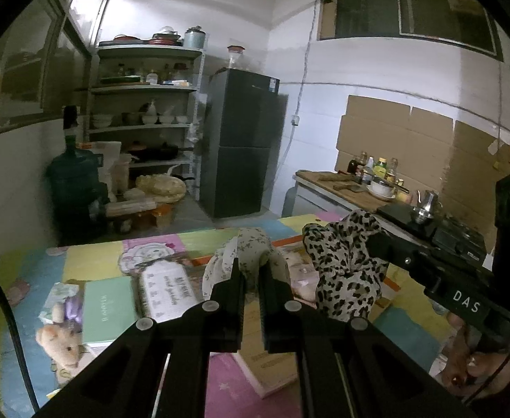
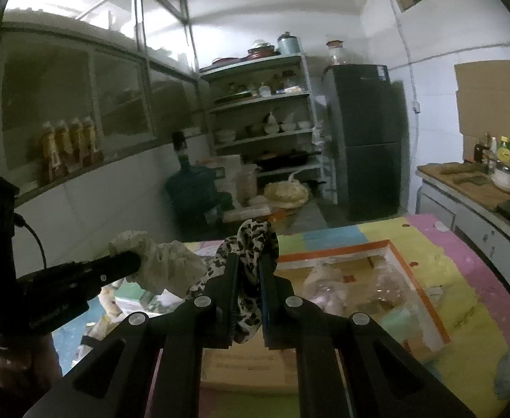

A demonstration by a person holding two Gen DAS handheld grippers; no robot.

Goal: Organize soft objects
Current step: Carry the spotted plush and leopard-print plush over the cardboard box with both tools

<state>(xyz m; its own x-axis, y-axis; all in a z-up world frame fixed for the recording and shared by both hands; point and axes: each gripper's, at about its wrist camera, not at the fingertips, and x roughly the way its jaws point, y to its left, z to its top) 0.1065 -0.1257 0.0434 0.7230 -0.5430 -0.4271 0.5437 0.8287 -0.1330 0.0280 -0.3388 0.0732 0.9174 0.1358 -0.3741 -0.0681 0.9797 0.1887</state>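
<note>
My left gripper [image 1: 251, 264] is shut on a pale floral cloth [image 1: 251, 247], held up above the colourful play mat [image 1: 91, 264]. My right gripper [image 2: 249, 259] is shut on a leopard-print cloth [image 2: 255, 237], also lifted off the mat. In the left wrist view the leopard-print cloth [image 1: 345, 261] hangs to the right from the other gripper [image 1: 376, 244]. In the right wrist view the floral cloth [image 2: 164, 264] bulges at the tip of the left gripper [image 2: 134, 261]. A clear box with an orange rim [image 2: 390, 244] lies on the mat ahead of the right gripper.
A teddy bear [image 1: 60, 345], a green book [image 1: 107, 306] and a printed card [image 1: 166, 289] lie on the mat's left. A cardboard box [image 2: 248, 365] sits beneath the grippers. Beyond stand a water jug [image 1: 73, 181], shelves [image 1: 147, 104], a dark fridge [image 1: 244, 142] and a counter [image 1: 345, 188].
</note>
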